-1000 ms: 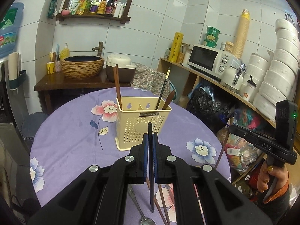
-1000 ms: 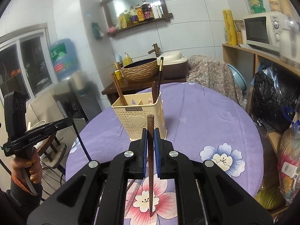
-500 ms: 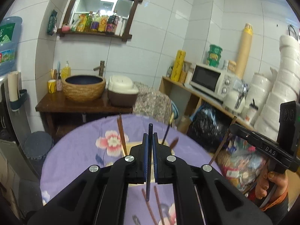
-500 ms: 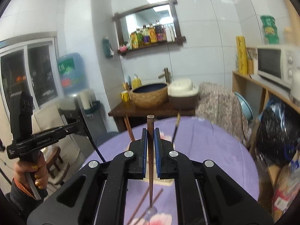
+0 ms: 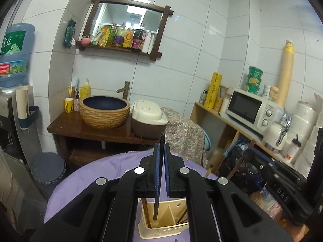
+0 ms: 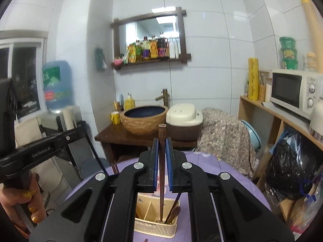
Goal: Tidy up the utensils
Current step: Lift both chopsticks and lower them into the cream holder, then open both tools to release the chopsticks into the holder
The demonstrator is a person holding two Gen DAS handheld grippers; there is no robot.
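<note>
On the purple table (image 5: 84, 173) the caddy (image 5: 161, 228) now sits directly below both grippers (0.5 s ago barely visible). Left gripper (image 5: 161, 155) pinches a black chopstick (image 5: 159, 177), right gripper (image 6: 162, 151) a brown chopstick (image 6: 162, 173); both upright, tips down inside it.

Both wrist views close above the cream perforated plastic utensil caddy (image 5: 161, 224) (image 6: 155, 221), facing the white tiled wall; same dark-wood-framed mirror (image 5: 129, 20) (image 6: 149, 32) and woven-sided round basin (image 5: 104, 110) (image 6: 145, 119) shared.

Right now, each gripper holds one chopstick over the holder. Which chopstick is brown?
The brown chopstick is in the right gripper, its tip down in the cream holder. The chopstick in the left gripper is black.
</note>
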